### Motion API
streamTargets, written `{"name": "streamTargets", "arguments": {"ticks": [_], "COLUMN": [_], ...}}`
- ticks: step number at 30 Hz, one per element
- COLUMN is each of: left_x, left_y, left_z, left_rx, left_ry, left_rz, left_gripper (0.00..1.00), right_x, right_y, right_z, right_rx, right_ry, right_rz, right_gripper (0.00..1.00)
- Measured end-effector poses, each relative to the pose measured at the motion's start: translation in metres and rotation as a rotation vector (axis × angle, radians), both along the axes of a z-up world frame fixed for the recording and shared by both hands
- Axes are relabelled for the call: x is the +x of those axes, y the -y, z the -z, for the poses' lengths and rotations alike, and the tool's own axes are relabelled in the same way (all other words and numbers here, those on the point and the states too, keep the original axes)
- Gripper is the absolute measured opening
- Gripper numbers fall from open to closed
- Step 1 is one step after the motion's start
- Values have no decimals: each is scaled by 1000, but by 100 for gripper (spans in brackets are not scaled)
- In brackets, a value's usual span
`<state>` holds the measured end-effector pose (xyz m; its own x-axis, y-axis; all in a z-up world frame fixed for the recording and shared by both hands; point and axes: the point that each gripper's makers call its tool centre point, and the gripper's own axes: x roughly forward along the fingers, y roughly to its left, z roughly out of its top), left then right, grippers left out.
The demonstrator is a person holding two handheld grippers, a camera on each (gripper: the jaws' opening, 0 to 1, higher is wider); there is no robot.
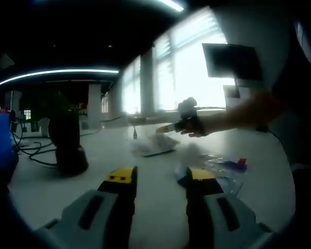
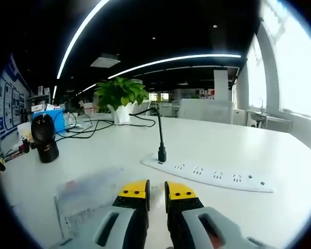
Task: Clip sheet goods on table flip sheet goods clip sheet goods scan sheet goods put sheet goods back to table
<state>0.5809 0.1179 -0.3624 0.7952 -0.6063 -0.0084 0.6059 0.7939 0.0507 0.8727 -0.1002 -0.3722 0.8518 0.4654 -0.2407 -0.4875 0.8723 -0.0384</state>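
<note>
**Clear sheet packet lies by the right gripper's tips**

In the right gripper view, the right gripper has yellow-tipped jaws set narrowly apart, holding nothing. Just left of them the flat transparent sheet packet lies on the white table, its long axis running up and to the right. Beyond sit a white power strip, a black scanner and a green potted plant.

In the left gripper view, the left gripper stands wide and empty.

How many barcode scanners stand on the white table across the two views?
1 in each view, perhaps the same unit. In the left gripper view the black scanner stands left of the fingers; in the right gripper view the scanner stands far left. Others may be hidden.
</note>
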Motion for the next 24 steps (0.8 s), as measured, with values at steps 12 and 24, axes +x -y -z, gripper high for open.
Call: {"name": "streamTargets", "arguments": {"ticks": [12,24], "left_x": [-1,-3], "left_y": [1,1], "left_z": [-2,-3], "left_rx": [-5,-5], "left_ry": [8,12], "left_rz": [4,9], "left_gripper": [31,30], "right_x": [-16,-38], "right_y": [-4,-48], "right_z": [-35,-5], "right_rx": [-10,-92], "right_ry": [70,-7], "right_rz": [15,-18], "right_gripper": [27,63]}}
